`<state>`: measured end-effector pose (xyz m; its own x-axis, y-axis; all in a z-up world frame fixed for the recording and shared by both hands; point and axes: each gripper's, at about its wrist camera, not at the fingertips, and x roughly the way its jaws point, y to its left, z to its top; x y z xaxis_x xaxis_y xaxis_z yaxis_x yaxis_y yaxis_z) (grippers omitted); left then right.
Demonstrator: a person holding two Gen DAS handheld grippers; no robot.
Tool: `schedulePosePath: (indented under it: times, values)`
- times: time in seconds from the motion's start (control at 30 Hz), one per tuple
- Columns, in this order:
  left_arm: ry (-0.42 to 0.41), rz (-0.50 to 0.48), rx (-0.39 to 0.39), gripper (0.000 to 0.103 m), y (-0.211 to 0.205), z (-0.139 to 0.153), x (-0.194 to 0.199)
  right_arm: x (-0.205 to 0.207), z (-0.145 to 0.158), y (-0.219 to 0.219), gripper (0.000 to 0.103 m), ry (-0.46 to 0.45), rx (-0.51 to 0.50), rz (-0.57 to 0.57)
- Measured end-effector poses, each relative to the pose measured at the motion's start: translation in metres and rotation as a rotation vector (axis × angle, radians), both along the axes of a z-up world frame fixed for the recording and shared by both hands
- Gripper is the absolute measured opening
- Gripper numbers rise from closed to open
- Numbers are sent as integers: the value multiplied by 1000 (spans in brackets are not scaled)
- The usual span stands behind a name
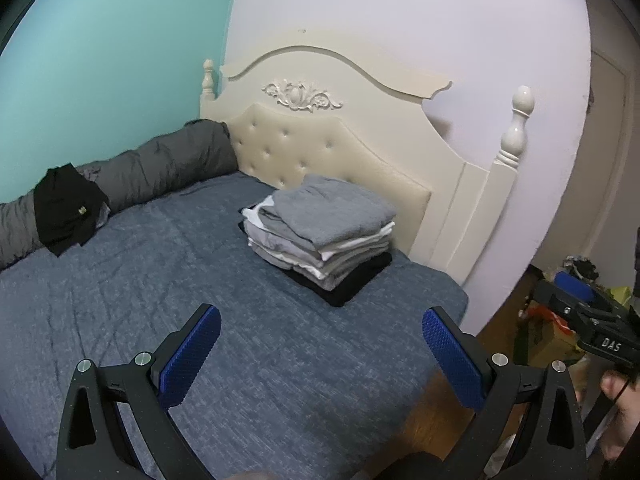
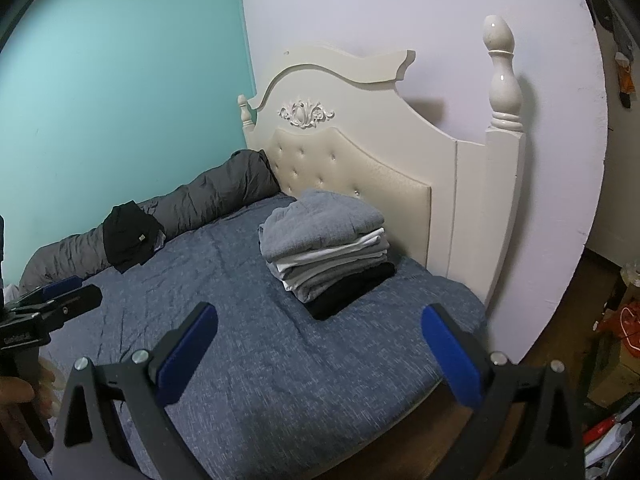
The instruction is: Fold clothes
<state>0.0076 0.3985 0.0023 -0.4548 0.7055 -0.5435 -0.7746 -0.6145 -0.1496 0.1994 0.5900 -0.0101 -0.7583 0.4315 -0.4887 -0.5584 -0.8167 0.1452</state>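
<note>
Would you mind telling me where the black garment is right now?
In both views the black garment lies unfolded at the far left of the bed, draped on the grey rolled duvet along the teal wall.

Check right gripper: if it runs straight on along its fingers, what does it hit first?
Probably the blue bedspread, bare between the open right gripper and the folded stack. The stack lies farther on; depth is unclear.

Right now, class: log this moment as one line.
left hand-held gripper: open, empty | right hand-held gripper: open, empty | folded stack: on bed | black garment: unfolded
</note>
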Motion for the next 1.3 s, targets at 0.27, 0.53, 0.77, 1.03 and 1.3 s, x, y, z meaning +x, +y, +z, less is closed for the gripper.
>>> schedulePosePath:
  times: [0.27,0.53,0.77,1.03,1.3]
  values:
    - [7,-10,5,103,-4,-1,10,4,-4,-2,102,0,-2,-1]
    - [4,-3,0,103,-5,-5,9,7,-5,-7,102,1,14,-3]
    - [2,-3,6,103,-7,-6,11,7,-6,-7,103,0,11,-1]
    - [21,-1,7,103,-9,-6,14,7,-7,-9,103,-2,18,-3]
    - [12,0,11,103,-11,-6,13,8,-6,-11,103,1,24,-2]
